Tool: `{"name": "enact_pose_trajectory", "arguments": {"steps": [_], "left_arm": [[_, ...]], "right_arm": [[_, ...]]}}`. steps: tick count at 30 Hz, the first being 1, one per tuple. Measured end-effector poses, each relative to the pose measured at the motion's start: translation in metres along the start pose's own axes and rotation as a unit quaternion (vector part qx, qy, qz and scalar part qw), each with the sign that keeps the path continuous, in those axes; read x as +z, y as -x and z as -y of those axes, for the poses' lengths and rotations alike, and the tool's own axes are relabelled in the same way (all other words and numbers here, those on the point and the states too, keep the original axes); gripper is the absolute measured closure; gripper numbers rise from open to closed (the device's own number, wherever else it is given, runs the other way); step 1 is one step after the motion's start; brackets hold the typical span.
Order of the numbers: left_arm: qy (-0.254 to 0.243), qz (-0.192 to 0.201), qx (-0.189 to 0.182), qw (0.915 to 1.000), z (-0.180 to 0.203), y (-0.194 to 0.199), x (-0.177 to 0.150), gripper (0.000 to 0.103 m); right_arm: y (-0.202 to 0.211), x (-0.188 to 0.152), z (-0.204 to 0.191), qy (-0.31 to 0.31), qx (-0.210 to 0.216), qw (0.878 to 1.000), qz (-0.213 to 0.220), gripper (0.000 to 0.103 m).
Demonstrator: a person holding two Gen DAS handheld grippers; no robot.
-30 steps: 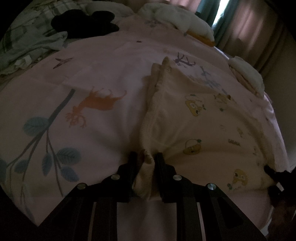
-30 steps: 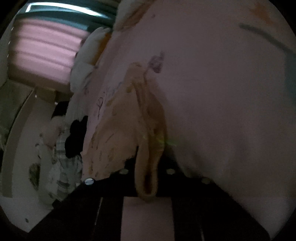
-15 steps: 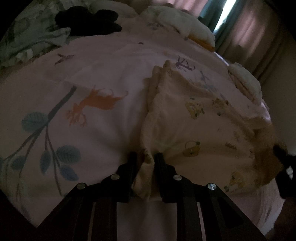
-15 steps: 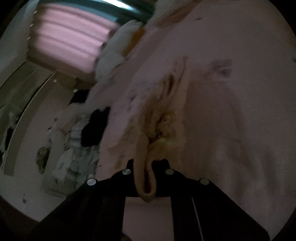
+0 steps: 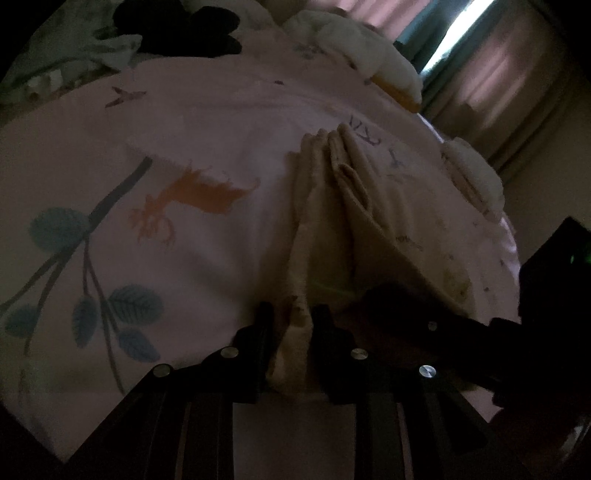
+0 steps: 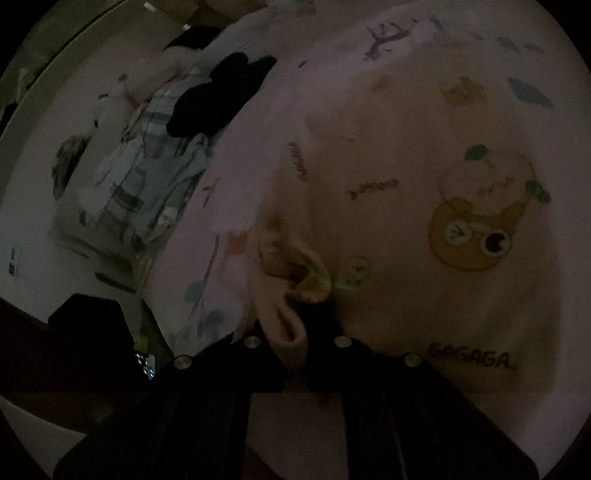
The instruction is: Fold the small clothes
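Right tool (image 5: 373,306) swung beside left tool (image 5: 291,317) — both clamping cream garment (image 5: 332,229); black clothing (image 5: 184,29) beyond.

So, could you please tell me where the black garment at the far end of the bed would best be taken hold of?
Probably at the near edge of the black garment, coming in low along the pink sheet. It lies crumpled on the checked bedding, so that raised lobe offers a fold to pinch. Both the left gripper and right gripper are shut on the cream garment, so one must release first.
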State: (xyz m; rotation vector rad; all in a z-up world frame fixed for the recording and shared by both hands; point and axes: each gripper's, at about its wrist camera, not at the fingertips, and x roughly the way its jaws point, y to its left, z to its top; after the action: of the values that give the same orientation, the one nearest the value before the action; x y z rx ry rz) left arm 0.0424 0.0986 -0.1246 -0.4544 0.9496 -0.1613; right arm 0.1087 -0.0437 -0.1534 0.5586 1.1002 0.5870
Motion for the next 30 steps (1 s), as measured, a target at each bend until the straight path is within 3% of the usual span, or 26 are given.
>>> {"name": "enact_pose_trajectory", "arguments": {"steps": [4,10,15,20,24,30], "left_arm": [[0.006,0.003,-0.006,1.0,0.001,-0.001,-0.002,0.079],[-0.037,0.016,0.021,0.999,0.008,-0.001,-0.006,0.078],[-0.053,0.018,0.042,0.9975,0.015,-0.001,-0.006,0.077],[-0.054,0.021,0.039,0.9975,0.015,-0.002,-0.006,0.077],[-0.053,0.018,0.04,0.9976,0.016,-0.003,-0.006,0.076],[-0.052,0.02,0.038,0.9977,0.016,-0.002,-0.006,0.076]], "right_arm": [[0.008,-0.002,0.003,-0.015,0.022,1.0,-0.002,0.091],[0.003,-0.005,-0.008,0.017,-0.014,1.0,-0.004,0.088],[0.007,-0.002,-0.009,0.009,0.006,1.0,-0.011,0.073],[0.004,-0.009,-0.026,0.058,-0.016,0.998,-0.019,0.065],[0.001,-0.011,-0.033,0.079,-0.038,0.996,-0.019,0.063],[0.001,-0.01,-0.034,0.085,-0.038,0.995,-0.023,0.059]]}}
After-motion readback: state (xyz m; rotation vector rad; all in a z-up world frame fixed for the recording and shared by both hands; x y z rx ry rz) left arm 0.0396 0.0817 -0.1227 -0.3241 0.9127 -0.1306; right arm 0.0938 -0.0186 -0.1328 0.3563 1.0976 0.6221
